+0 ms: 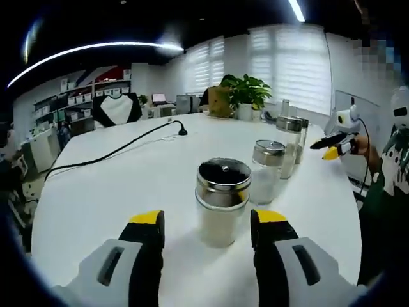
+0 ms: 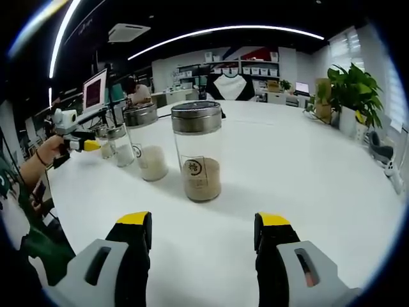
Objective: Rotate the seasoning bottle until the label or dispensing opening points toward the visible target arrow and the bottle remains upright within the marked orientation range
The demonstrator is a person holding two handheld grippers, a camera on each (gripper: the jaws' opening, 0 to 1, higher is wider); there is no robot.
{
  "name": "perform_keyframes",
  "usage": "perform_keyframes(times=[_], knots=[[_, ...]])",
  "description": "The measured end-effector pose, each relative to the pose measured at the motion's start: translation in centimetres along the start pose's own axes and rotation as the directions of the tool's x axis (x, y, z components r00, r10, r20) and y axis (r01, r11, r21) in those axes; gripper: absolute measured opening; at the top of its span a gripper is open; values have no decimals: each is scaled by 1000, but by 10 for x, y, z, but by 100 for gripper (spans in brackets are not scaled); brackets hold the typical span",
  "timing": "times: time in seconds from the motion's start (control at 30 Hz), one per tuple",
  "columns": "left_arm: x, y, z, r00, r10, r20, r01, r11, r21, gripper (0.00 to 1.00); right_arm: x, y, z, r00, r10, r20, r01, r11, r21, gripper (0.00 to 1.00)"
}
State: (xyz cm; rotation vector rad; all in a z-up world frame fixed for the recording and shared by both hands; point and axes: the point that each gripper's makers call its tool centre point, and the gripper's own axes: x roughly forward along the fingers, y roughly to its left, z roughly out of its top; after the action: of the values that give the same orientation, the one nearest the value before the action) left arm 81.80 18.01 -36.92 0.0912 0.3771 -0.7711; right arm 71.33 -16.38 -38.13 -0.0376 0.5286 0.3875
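A row of glass seasoning bottles with steel lids stands upright on the white table (image 1: 96, 192). In the left gripper view the nearest bottle (image 1: 220, 201) holds white powder and stands just beyond my open left gripper (image 1: 208, 220), between the lines of its jaws and touching neither. In the right gripper view the nearest bottle (image 2: 198, 153) holds brown seasoning, and its round label faces the camera. My right gripper (image 2: 203, 220) is open, a short way before that bottle. The right gripper (image 1: 333, 146) also shows past the row's far end. The left gripper (image 2: 80, 142) shows beside the farthest bottles.
A black cable (image 1: 115, 150) runs across the table's left part. A potted plant (image 1: 246, 96) stands at the far edge, and an office chair (image 1: 115, 109) sits behind the table. A person's green sleeve (image 1: 386, 173) is at the right table edge.
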Motion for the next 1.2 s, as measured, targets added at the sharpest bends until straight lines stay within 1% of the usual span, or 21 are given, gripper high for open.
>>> perform_keyframes(times=[0.03, 0.1, 0.17, 0.33, 0.37, 0.43, 0.47, 0.5, 0.57, 0.63, 0.67, 0.7, 0.73, 0.77, 0.83, 0.87, 0.93, 0.97, 1.0, 1.07, 1.2], knots=[[-3, 1, 0, 1000, 28, -3, -28, 1000, -9, 57, 0, 0, 0, 1000, -1, 0, 1, 1000, 1, 66], [-8, 2, 4, 997, 76, 20, -77, 997, 6, 58, 0, 0, 2, 1000, -1, 2, 1, 1000, -4, 66], [-13, 1, 4, 993, 118, 31, -117, 993, -30, 58, 0, 0, 2, 1000, -2, 3, 2, 1000, -6, 66], [-20, -9, -2, 984, 175, 36, -170, 979, -112, 58, 1, 2, 3, 1000, 4, 3, -4, 1000, -7, 66], [-21, -10, -3, 981, 188, 42, -181, 974, -138, 58, 1, 3, 3, 1000, 5, 3, -5, 1000, -8, 66], [-21, -12, -7, 971, 233, 58, -218, 956, -196, 58, 1, 4, 4, 1000, 7, 6, -7, 1000, -8, 66], [-18, -17, -9, 971, 230, 59, -216, 959, -182, 58, 2, 5, 5, 1000, 9, 6, -9, 1000, -7, 66], [-16, -20, -11, 970, 236, 59, -222, 958, -183, 58, 2, 6, 5, 1000, 12, 6, -12, 1000, -9, 65], [-13, -24, -14, 965, 257, 49, -242, 948, -208, 57, 2, 7, 6, 1000, 15, 2, -15, 1000, -20, 65], [-11, -26, -14, 957, 285, 54, -267, 938, -221, 57, 2, 7, 7, 1000, 15, 3, -15, 1000, -22, 65], [-9, -26, -14, 951, 303, 58, -282, 930, -236, 58, 2, 8, 7, 1000, 15, 3, -15, 1000, -21, 65], [-9, -22, -16, 933, 355, 50, -334, 912, -238, 58, 3, 8, 8, 1000, 15, 4, -15, 1000, -21, 65], [-8, -23, -18, 929, 367, 34, -351, 908, -228, 60, 3, 9, 8, 1000, 16, 3, -16, 1000, -24, 65], [-6, -24, -17, 928, 371, 35, -353, 906, -234, 61, 3, 10, 8, 1000, 18, 1, -18, 1000, -26, 65], [-2, -29, -12, 924, 377, 62, -347, 895, -280, 62, 4, 11, 9, 1000, 21, 0, -21, 999, -30, 65], [-1, -31, -12, 925, 376, 61, -346, 896, -277, 61, 4, 11, 8, 1000, 22, -1, -22, 999, -30, 65], [1, -31, -9, 913, 402, 72, -372, 891, -258, 60, 4, 12, 9, 1000, 22, 0, -22, 999, -29, 65], [1, -31, -8, 909, 411, 74, -380, 888, -258, 60, 4, 12, 9, 1000, 23, 1, -23, 999, -28, 65], [2, -30, -3, 899, 425, 101, -383, 878, -288, 59, 4, 12, 9, 1000, 23, 2, -22, 999, -28, 65], [5, -34, -1, 905, 412, 103, -370, 885, -284, 59, 4, 11, 9, 1000, 22, 1, -22, 999, -28, 65], [8, -30, 2, 901, 425, 87, -394, 885, -249, 58, 5, 11, 8, 1000, 22, -4, -22, 999, -24, 65]])
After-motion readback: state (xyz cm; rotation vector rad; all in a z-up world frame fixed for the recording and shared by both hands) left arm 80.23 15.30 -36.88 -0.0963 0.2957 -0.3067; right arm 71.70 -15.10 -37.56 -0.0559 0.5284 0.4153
